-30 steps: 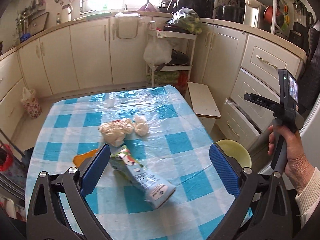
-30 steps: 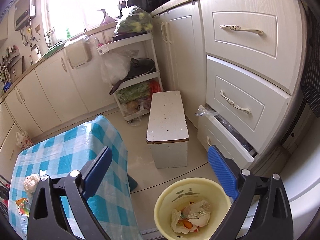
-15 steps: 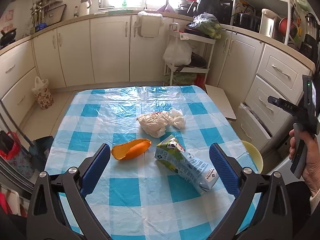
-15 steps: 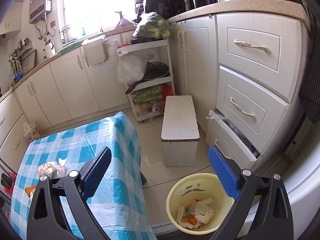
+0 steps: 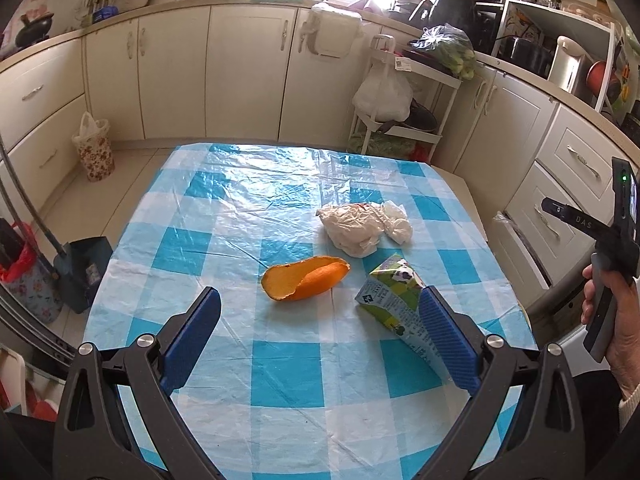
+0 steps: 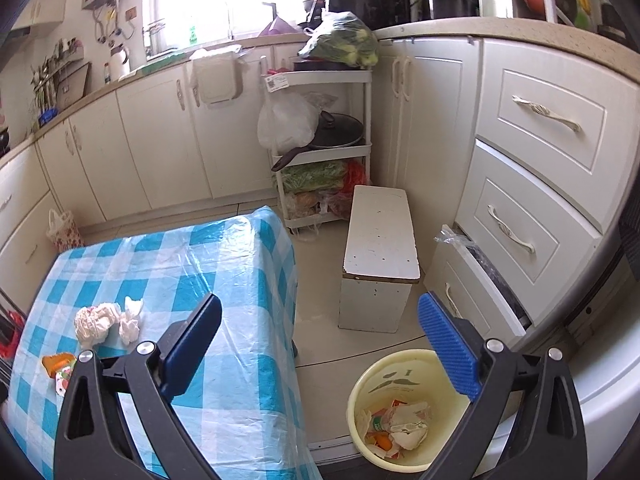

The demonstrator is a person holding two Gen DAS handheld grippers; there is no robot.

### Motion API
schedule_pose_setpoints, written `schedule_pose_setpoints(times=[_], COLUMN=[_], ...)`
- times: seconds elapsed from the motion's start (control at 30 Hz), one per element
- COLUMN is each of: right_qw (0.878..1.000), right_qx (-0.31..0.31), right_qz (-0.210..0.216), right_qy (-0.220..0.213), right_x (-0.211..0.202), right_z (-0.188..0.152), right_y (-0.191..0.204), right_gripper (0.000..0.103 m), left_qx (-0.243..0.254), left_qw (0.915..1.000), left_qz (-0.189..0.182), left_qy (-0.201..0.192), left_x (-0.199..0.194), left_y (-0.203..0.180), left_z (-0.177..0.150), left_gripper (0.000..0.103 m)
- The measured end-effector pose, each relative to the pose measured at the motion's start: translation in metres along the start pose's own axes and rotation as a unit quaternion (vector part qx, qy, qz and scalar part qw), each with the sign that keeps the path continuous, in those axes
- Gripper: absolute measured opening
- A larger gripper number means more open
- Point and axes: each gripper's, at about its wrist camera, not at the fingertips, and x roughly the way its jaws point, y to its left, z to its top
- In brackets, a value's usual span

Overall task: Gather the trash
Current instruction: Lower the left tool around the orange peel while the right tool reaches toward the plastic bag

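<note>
Both tools are hanging wide and empty: my left tool [image 5: 320, 324] over the near part of the bench [image 5: 280, 392], my right tool [image 6: 320, 332] off the bench's edge, above the floor.

Ahead of my left tool, the orange peel [image 5: 305, 283] is lying just past the gap between the fingers, the milk carton [image 5: 394, 308] is sitting beside and partly behind the right-hand finger [image 5: 448, 344], and the crumpled plastic bag [image 5: 354, 229] and the small paper wad [image 5: 397, 222] touching it are lying farther out. Below my right tool, toward its right-hand finger, the yellow bin [image 6: 404, 364] is standing on the floor, already holding scraps.

Here is what I am worrying about. The peel is a thin curled shell, so closing on its rim could fold or flick it away. The carton is dented, glossy and wedge-shaped; it may be slipping out of a squeeze on its sloped end, and I am judging it could drip if anything is left inside. The bag is limp and slick, so I could be pinching only a fold. The checked plastic cloth is wrinkled and loose, and a low finger could be snagging and dragging it, trash and all. The bin's mouth is narrow, so a light scrap could be landing on the floor.
</note>
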Motion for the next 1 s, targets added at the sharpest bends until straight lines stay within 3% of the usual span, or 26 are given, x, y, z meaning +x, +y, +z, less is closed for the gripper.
schedule_pose_setpoints(times=[0.23,0.73,0.87,1.0], right_qw=[0.999,0.999,0.999,0.998], right_qx=[-0.038,-0.034,-0.038,-0.055], right_qz=[0.004,0.016,0.021,0.027], right_qy=[0.016,0.021,0.022,0.018], right_x=[0.011,0.014,0.014,0.013], right_z=[-0.004,-0.007,-0.006,-0.006], right_y=[0.011,0.002,0.005,0.015], right_gripper=[0.095,0.095,0.095,0.095], left_qx=[-0.021,-0.025,0.006,0.073], left_qw=[0.9997,0.9991,0.9989,0.9942], left_qz=[0.005,0.019,0.018,0.022], left_qy=[0.008,0.027,0.043,0.076], left_x=[0.007,0.021,0.035,0.062], left_y=[0.012,0.017,0.013,0.006], left_z=[0.000,-0.006,-0.002,0.008], left_gripper=[0.096,0.096,0.096,0.096])
